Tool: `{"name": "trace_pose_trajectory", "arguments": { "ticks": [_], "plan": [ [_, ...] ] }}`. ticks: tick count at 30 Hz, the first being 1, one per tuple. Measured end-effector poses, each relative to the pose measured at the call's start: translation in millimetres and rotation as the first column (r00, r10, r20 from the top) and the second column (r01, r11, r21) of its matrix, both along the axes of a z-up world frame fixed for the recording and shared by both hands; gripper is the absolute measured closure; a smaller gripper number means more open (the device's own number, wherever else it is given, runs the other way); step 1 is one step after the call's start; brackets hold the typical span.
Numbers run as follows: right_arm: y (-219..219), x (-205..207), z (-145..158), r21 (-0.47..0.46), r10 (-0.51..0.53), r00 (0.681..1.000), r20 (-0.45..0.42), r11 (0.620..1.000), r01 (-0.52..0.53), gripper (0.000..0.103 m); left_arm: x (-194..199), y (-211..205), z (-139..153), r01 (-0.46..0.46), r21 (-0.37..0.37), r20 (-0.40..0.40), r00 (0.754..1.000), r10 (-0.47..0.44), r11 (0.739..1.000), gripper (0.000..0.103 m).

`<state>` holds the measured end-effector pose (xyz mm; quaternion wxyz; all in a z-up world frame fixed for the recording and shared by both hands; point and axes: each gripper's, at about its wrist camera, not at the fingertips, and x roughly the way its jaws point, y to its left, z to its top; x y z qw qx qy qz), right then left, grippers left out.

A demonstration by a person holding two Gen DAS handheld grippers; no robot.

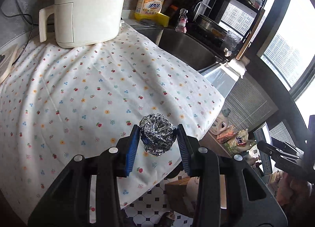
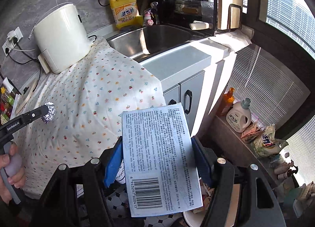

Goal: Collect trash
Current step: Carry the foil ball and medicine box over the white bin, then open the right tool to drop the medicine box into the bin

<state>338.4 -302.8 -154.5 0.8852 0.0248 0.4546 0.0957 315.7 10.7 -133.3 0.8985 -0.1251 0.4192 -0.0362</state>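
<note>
A crumpled foil ball is clamped between the blue pads of the left claw, held just above the near edge of the flower-printed cloth that covers the surface. In the right wrist view the same ball is seen at the tip of the left claw, over the cloth's left part. A flat printed carton – barcode at its lower end – is gripped by the right claw, its long axis running straight out along the fingers and past them, its broad face turned to the camera.

Both pieces are thus already lifted; what matters next is judged to be where the bin lies. Below the right claw, past the carton's lower edge, a pale rim with scraps of paper inside is glimpsed above the tiled floor – possibly the bin, though it cannot be made out for certain. If so, the carton is the nearer load, and the foil ball has to be carried off the cloth's edge toward it.

Farther out stand a white appliance, a yellow detergent bottle and a steel sink.
</note>
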Motion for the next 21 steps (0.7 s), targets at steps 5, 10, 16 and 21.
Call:
{"name": "trace_pose_trajectory", "arguments": {
  "ticks": [5, 10, 16, 21],
  "plan": [
    [-65, -17, -16, 0.02, -0.073, 0.997, -0.018, 0.997, 0.074, 0.037, -10, -60, -3, 0.066, 0.025, -0.03, 0.997, -0.066, 0.997, 0.064],
    [-114, -31, -39, 0.046, -0.113, 0.992, -0.057, 0.992, 0.116, 0.037, -22, -111, -10, 0.124, 0.044, -0.061, 0.991, -0.121, 0.991, 0.064],
    [-157, -48, -64, 0.098, -0.141, 0.983, -0.119, 0.983, 0.153, 0.016, -33, -161, -19, 0.179, 0.062, -0.096, 0.98, -0.173, 0.982, 0.064],
    [-187, -66, -67, 0.097, -0.173, 0.977, -0.123, 0.978, 0.186, 0.013, -44, -197, -29, 0.225, 0.06, -0.12, 0.969, -0.217, 0.972, 0.063]
  ]
}}
